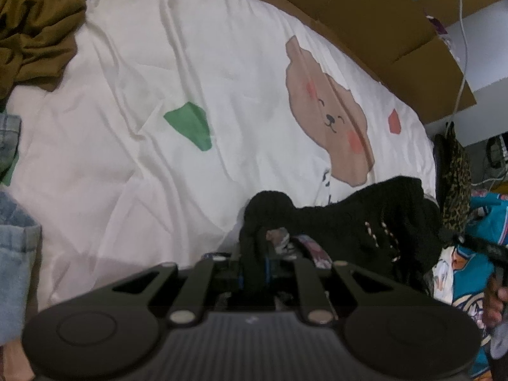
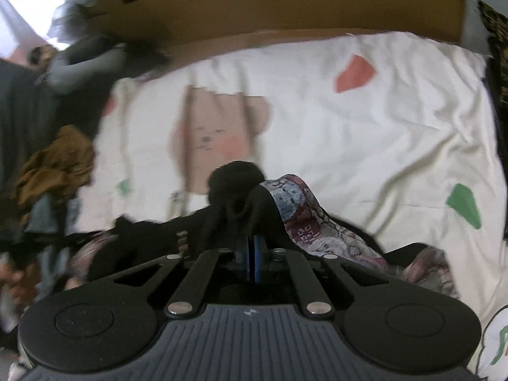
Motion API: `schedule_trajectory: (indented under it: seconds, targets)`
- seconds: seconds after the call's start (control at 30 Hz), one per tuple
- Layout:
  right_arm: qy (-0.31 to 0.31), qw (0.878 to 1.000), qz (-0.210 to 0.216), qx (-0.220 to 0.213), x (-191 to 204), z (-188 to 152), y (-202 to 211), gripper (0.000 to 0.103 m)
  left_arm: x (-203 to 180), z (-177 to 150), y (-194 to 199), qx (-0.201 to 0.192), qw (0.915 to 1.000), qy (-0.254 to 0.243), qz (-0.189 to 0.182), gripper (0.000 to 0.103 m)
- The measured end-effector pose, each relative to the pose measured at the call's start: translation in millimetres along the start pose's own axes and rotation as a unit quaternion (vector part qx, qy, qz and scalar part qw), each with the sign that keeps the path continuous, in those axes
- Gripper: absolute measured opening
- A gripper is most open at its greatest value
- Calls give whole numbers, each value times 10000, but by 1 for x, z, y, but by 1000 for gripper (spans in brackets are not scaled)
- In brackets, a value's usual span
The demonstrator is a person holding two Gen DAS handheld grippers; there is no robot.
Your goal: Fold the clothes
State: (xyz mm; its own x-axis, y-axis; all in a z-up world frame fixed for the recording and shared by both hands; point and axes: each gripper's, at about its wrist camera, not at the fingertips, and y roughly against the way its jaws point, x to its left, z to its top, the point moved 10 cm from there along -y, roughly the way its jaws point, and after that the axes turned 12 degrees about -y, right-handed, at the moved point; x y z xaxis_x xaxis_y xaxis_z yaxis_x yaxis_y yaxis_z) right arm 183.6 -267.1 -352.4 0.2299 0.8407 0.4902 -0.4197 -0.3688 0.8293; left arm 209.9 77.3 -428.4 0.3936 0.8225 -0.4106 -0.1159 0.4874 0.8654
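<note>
The left claw (image 1: 254, 254) is closed on a bunched edge of the black knit garment (image 1: 365, 222), with a strip of patterned lining visible beside the pinch. The right claw (image 2: 254, 247) is also closed, its blue pads pressed together on another bunched part of the same black knit garment (image 2: 235, 190), where the patterned woven lining (image 2: 295, 203) curls up over the grip. The garment hangs between the two claws, low over the white bedsheet (image 1: 158, 127) with its bear print (image 1: 330, 117); whether its lower part rests on the sheet cannot be determined. Risk 1: each pinch holds a thick wad, not a flat edge, so the knit may slide out under tension if the claws are drawn apart. Risk 2: the lining and the outer knit may be gripped unevenly, which would twist the garment and produce a crooked fold. Risk 3: the right wrist view is blurred, suggesting fast motion; a quick swing could shake the fabric loose. Risk 4: the olive garment (image 1: 35, 31) and denim item (image 1: 16, 254) lie at the edge of the bed, and a wide spread could drag the black knit onto them.
</note>
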Motion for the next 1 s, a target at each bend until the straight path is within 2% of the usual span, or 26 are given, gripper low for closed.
schedule_trajectory:
  seconds: [0.2,0.43,0.6,0.73,0.8,0.83,0.87,1.0]
  targets:
    - [462,9977,269,424,32,-41,3,0,-1,2,1,-30,10000,-6,15,12]
    - [398,9948,42,939,20,-84,-51,0,-2,0,0,15,10000,-21,-28,12]
    - [272,9957,-125,880,4,-89,-70,1,0,-3,-6,114,9999,1,-16,14]
    - [349,9959,-45,833,7,-85,-58,5,1,-5,-8,156,9999,-8,6,15]
    - [387,9960,-6,810,8,-83,-51,16,1,-6,-9,168,9999,-17,12,15]
    - [407,9960,14,798,8,-82,-48,29,1,-7,-9,174,9998,-19,15,15]
    - [426,9960,34,786,9,-81,-45,35,1,-7,-9,180,9998,-22,19,15]
    - [590,9958,36,696,9,-75,-26,40,1,-9,-11,207,9998,-20,36,15]
